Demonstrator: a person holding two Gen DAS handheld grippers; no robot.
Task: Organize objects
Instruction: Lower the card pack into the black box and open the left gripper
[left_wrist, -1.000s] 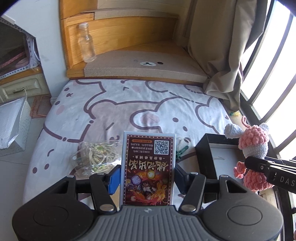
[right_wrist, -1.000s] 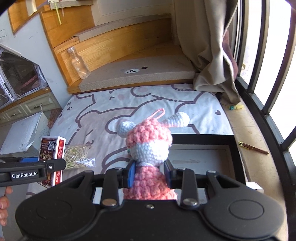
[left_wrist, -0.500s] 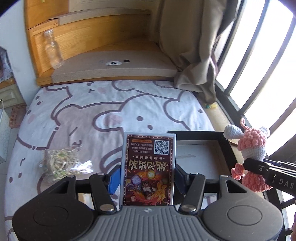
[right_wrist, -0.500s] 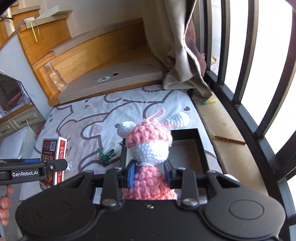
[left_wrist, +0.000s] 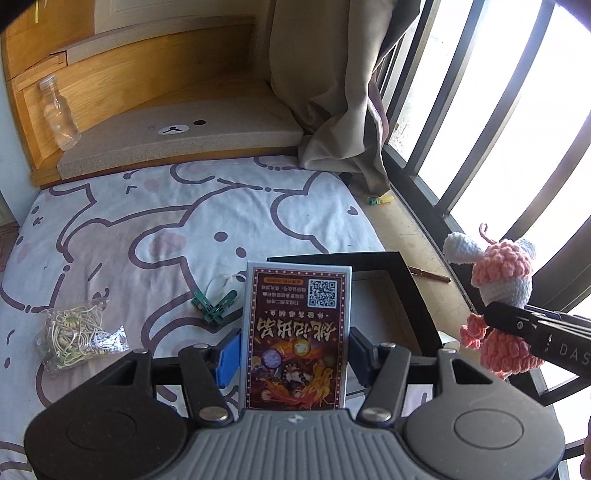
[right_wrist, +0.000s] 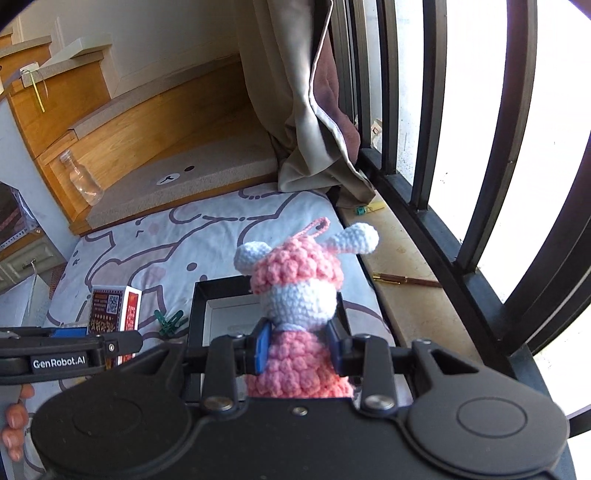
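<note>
Two grippers hang above the bear-print mattress (left_wrist: 221, 206), each clamped on something: the left gripper (left_wrist: 293, 354) squeezes an upright card box (left_wrist: 295, 332), the right gripper (right_wrist: 297, 345) pinches a pink crocheted toy (right_wrist: 295, 295) by its body. Beyond both, toward twelve o'clock, lies a black tray (left_wrist: 402, 273) on the mattress. Green clothes pegs (left_wrist: 214, 304) lie just at its nine o'clock, a bag of rubber bands (left_wrist: 75, 338) farther out that way. At three o'clock a pen (right_wrist: 406, 280) rests on the sill beside the window bars (right_wrist: 436, 110).

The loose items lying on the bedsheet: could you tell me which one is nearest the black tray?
The green clothes pegs, lying just left of the black tray. The bag of rubber bands sits much farther left on the bedsheet.
</note>
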